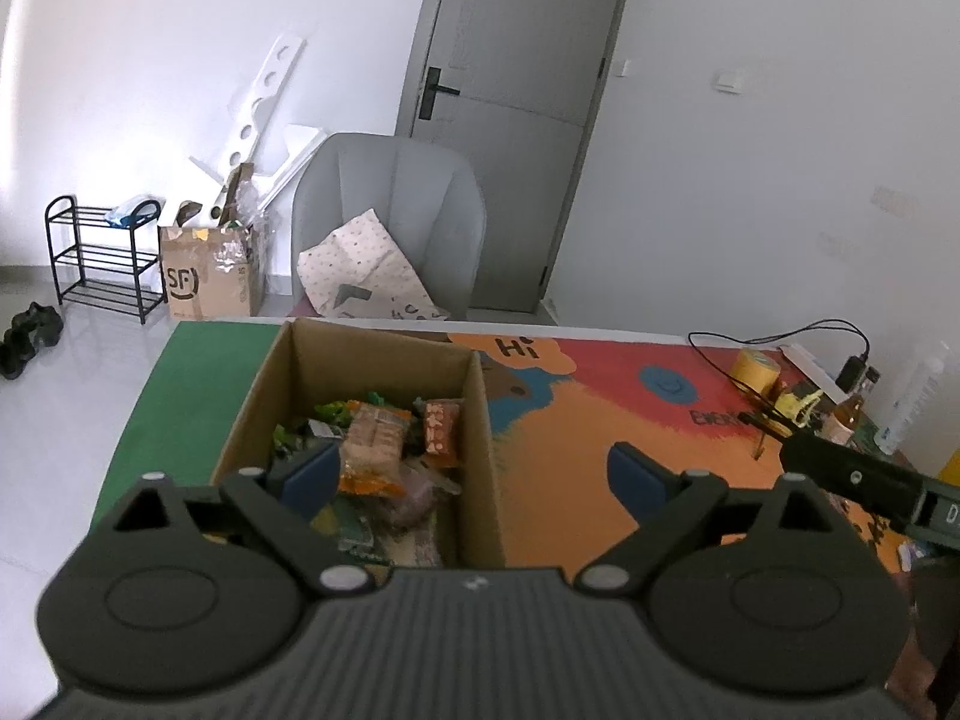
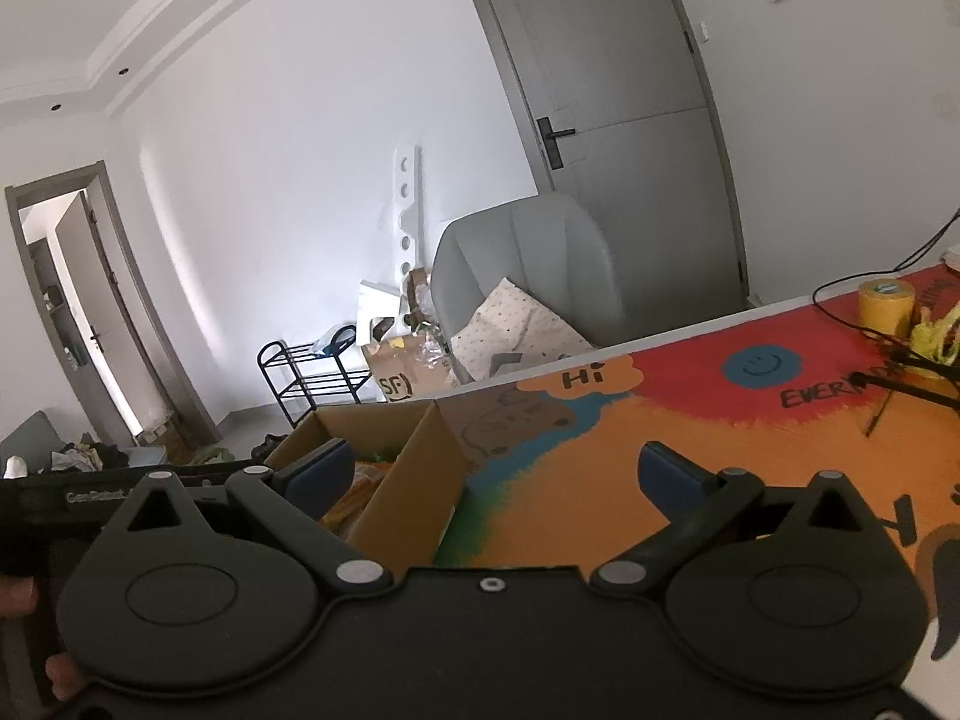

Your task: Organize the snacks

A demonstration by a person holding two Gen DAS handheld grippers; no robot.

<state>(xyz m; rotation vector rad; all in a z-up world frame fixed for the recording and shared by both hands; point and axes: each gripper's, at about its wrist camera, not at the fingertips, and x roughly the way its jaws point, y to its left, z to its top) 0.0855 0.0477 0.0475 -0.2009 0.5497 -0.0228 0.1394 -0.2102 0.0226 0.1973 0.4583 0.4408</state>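
Observation:
An open cardboard box (image 1: 480, 414) stands on the colourful table mat (image 1: 570, 450). It holds several snack packets, among them an orange-wrapped one (image 1: 372, 444) and a red one (image 1: 441, 429). My left gripper (image 1: 474, 474) is open and empty, above the box's right wall, with its left finger over the snacks. My right gripper (image 2: 492, 471) is open and empty, above the box's near right corner (image 2: 414, 480) and the mat (image 2: 600, 450). The right gripper's body shows at the right edge of the left wrist view (image 1: 852, 474).
A yellow tape roll (image 2: 885, 306), black cables (image 2: 864, 324) and small bottles (image 1: 846, 414) clutter the table's far right. A grey chair (image 1: 390, 222) with a spotted bag stands behind the table. A shoe rack (image 1: 99, 258) and a cardboard carton (image 1: 207, 276) stand by the wall.

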